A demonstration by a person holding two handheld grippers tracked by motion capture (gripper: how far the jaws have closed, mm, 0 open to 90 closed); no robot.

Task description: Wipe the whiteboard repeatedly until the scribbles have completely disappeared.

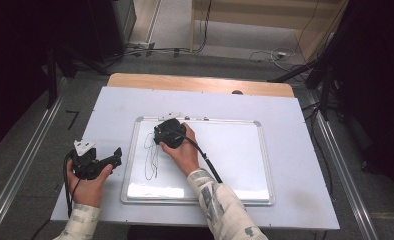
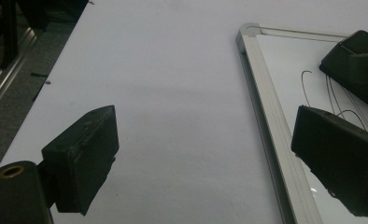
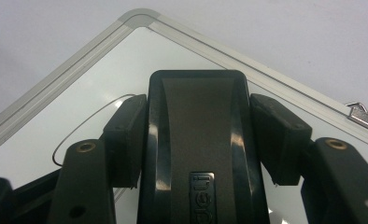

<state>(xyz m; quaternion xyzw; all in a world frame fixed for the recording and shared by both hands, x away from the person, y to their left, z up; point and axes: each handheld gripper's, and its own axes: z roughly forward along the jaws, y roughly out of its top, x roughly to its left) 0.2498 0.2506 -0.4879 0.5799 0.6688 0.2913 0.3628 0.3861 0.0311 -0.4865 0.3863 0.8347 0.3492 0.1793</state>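
Right gripper (image 3: pixel 198 140) clamps a black eraser (image 3: pixel 198 154) on the whiteboard (image 1: pixel 235 150), frame centre; left gripper (image 2: pixel 201 158) gapes wide over the pale table (image 1: pixel 295 200); grey floor (image 1: pixel 185 65) beyond.

A whiteboard (image 1: pixel 235 160) lies flat on the pale table (image 1: pixel 295 150), with thin black scribbles near its left edge. The right gripper (image 1: pixel 166 134) rests on the board by those lines, its cable trailing along the patterned sleeve (image 1: pixel 220 205). The left gripper (image 1: pixel 116 155) sits just left of the frame.
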